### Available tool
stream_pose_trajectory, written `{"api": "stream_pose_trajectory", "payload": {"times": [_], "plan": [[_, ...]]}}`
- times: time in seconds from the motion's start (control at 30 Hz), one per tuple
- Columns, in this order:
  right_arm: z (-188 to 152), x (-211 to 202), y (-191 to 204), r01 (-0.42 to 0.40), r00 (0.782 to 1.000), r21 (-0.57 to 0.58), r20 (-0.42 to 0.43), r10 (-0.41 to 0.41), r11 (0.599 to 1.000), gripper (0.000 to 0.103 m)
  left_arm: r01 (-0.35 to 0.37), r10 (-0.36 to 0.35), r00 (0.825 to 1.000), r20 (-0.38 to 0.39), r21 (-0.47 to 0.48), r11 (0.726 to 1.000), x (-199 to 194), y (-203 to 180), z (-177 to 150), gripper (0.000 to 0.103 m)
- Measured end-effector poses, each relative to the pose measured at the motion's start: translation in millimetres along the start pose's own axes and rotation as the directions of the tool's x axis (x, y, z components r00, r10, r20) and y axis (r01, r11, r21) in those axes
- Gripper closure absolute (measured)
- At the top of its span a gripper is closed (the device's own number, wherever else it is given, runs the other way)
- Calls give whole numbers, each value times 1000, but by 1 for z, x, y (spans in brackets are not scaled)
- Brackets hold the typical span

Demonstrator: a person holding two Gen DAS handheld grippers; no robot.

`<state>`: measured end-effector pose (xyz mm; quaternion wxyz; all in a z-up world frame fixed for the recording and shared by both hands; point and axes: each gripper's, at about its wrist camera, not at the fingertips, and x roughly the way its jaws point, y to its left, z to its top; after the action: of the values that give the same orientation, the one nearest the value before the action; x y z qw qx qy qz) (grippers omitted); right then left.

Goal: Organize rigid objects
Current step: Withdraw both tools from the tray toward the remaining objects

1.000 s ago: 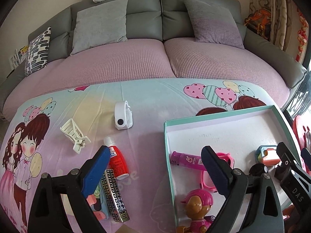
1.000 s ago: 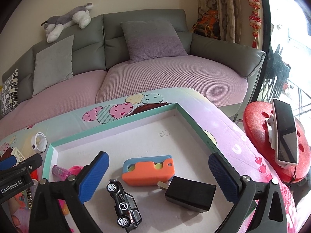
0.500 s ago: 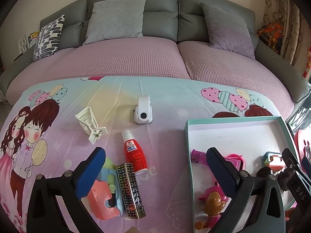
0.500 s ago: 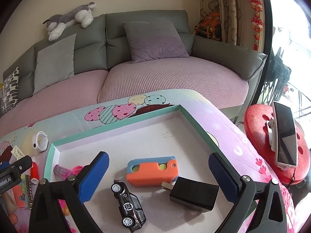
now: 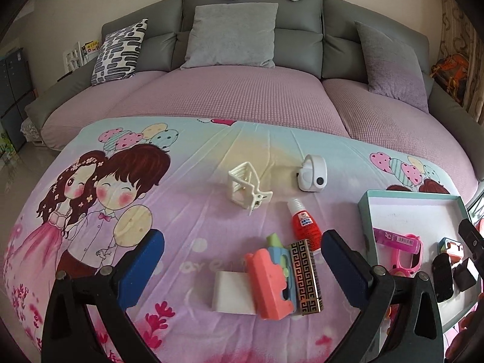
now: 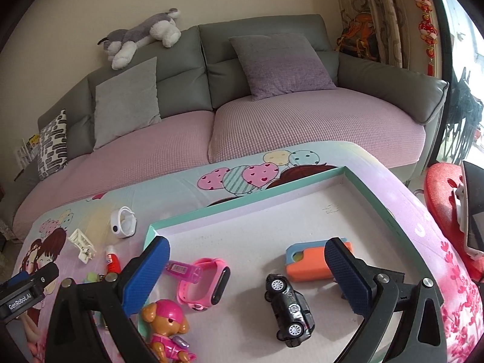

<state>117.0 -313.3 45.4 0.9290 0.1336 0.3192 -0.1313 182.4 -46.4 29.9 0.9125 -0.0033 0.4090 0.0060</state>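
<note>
Teal-rimmed white tray (image 6: 242, 208) at three o'clock, red bottle (image 5: 304, 227) at centre, black-and-gold patterned box (image 5: 305, 278) beside a coral block (image 5: 267, 287).

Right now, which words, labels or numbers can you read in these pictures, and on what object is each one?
"GenRobot.AI": white label on the left claw, seen from the right wrist.
"03": side of the black toy car.
Red bottle label: too small to read.
Pink tube label: blurred.
</note>
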Motion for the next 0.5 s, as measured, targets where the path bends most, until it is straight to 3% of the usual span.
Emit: {"api": "stream_pose_trajectory", "payload": {"times": [0.2, 0.5], "plan": [[-9, 4, 36, -93, 995, -53, -44, 91, 994, 0, -43, 40, 999, -31, -79, 996, -4, 46, -13, 0], [-25, 7, 83, -200, 977, -114, -100, 189, 973, 0, -35, 27, 998, -48, -171, 985, 1, 85, -26, 0]]}}
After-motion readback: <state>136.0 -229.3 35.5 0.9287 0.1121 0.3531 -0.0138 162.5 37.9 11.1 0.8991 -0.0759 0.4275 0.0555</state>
